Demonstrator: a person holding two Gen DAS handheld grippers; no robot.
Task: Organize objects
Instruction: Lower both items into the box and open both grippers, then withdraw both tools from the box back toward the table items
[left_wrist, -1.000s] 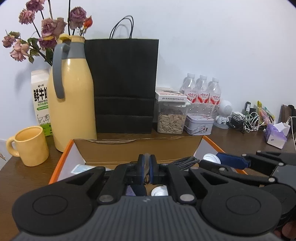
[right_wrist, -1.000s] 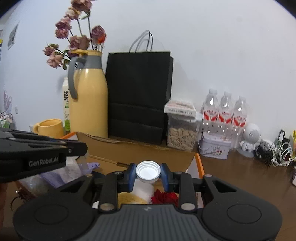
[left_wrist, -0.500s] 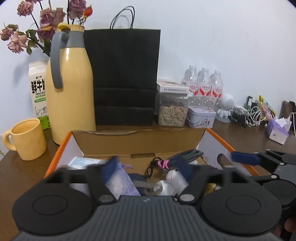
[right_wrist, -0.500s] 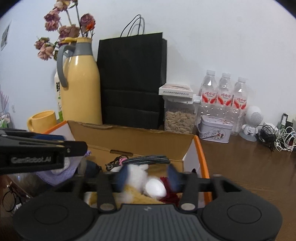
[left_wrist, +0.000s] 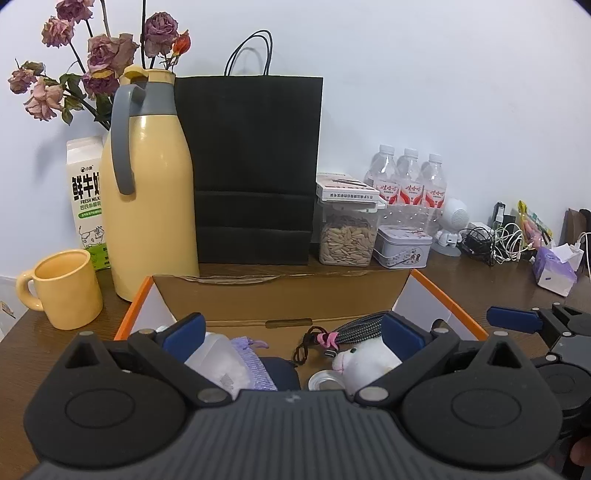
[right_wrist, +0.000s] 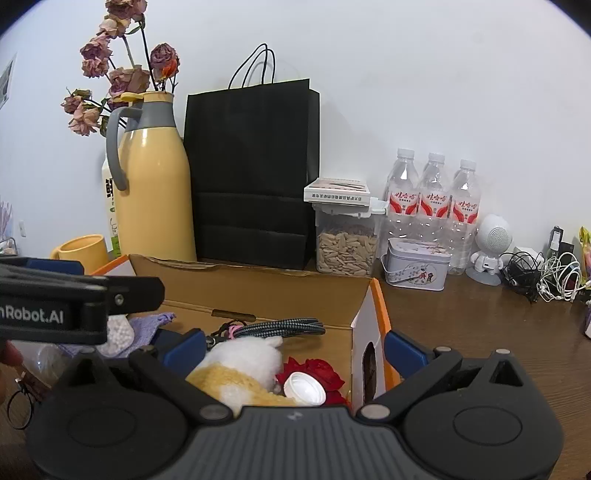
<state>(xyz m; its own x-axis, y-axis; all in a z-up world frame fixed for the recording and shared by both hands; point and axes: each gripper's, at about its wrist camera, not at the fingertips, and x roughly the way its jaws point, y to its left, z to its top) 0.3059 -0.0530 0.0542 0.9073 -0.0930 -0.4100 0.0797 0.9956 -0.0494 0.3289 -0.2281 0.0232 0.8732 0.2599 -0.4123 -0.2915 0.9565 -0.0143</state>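
An orange-edged cardboard box (left_wrist: 443, 308) (right_wrist: 364, 332) lies below both grippers. It holds a white plush toy (left_wrist: 364, 360) (right_wrist: 240, 365), a braided cable (left_wrist: 354, 330), a purple pouch (left_wrist: 255, 365), a red fabric flower (right_wrist: 317, 369) and a white bottle cap (right_wrist: 304, 387) lying on the flower. My left gripper (left_wrist: 291, 334) hovers over the box, its jaws opening wide with nothing pinched between them. My right gripper (right_wrist: 294, 349) is also opening; the cap lies loose below it, and its fingers straddle the box's right wall. Each gripper shows at the edge of the other's view.
Behind the box stand a yellow thermos jug (left_wrist: 147, 184), a black paper bag (left_wrist: 255, 166), a seed jar (left_wrist: 347, 236), a tin (left_wrist: 402, 245) and water bottles (left_wrist: 410, 184). A yellow mug (left_wrist: 62, 288) and milk carton (left_wrist: 86, 199) are at left; cables (left_wrist: 495, 240) and tissues (left_wrist: 556, 266) at right.
Both grippers went from shut to wide open. The right one let go of the white cap, which dropped into the box onto the red flower.
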